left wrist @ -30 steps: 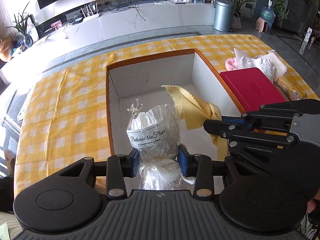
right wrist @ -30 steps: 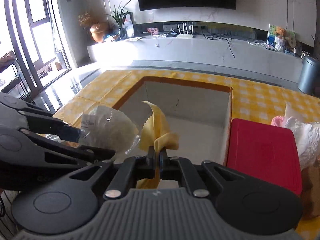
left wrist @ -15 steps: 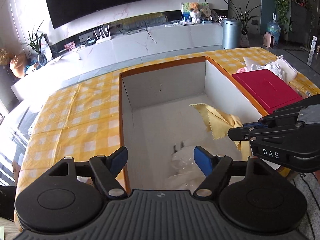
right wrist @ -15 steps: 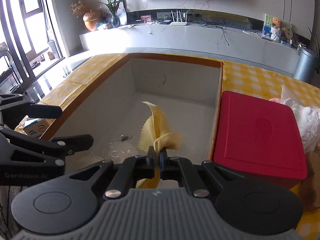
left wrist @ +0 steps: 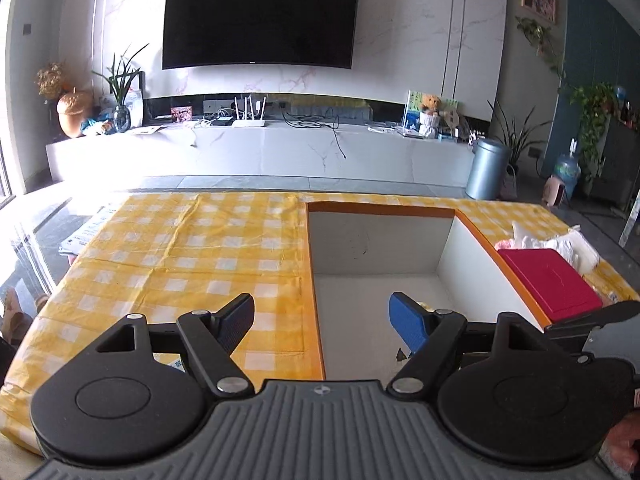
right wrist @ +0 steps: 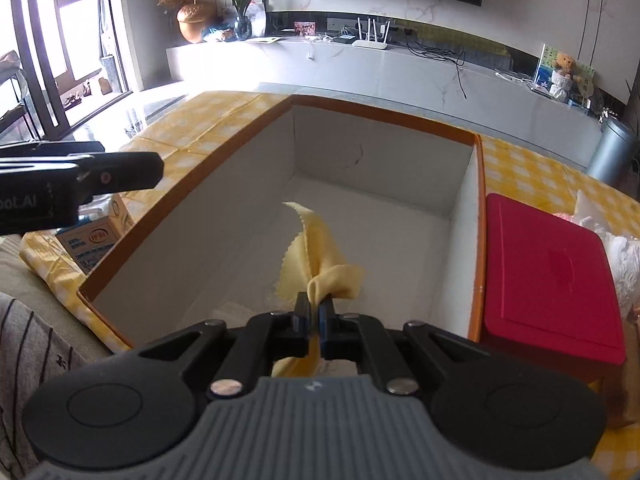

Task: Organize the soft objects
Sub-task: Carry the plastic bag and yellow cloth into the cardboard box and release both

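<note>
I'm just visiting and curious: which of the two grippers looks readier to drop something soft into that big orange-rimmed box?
The right gripper. It is shut on the yellow zigzag-edged cloth above the white-walled, orange-rimmed box. The left gripper is open and holds nothing.

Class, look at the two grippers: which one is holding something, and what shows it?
The right gripper: its jaws are shut on the yellow cloth over the white box. The left gripper is open and holds nothing.
</note>
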The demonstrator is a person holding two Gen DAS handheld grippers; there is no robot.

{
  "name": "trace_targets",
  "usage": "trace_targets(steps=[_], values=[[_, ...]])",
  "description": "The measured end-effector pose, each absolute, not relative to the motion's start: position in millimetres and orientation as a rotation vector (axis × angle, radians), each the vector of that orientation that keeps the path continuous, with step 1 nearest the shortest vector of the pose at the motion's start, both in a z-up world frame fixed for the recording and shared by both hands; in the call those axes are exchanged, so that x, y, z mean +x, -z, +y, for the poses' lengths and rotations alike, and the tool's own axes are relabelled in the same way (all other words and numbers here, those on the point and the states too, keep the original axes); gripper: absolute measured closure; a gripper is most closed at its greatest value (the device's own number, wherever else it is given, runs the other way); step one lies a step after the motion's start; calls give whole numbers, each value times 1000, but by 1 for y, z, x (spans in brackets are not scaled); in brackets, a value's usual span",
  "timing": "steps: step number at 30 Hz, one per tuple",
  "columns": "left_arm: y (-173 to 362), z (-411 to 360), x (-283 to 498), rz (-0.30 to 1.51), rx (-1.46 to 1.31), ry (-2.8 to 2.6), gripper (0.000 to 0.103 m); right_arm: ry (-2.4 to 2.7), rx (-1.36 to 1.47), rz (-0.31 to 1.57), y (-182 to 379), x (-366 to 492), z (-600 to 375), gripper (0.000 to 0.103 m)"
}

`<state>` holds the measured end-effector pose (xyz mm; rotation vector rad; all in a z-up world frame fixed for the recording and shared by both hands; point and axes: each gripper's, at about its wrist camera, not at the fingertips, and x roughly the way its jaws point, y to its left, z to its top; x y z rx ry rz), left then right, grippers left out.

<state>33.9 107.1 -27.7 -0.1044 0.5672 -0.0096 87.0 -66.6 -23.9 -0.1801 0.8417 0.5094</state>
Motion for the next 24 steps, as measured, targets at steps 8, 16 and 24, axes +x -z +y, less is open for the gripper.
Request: trace_targets(steps=[8, 16, 24], values=[[34, 126, 30, 534, -222, -90, 8, -548, 14, 909, 29, 102, -61, 101], [33, 125, 25, 510, -205, -60, 8, -628, 71, 916, 31, 101, -34, 101], [35, 124, 22, 476, -206, -46, 8, -640, 30, 1041, 65, 114, -11, 100]])
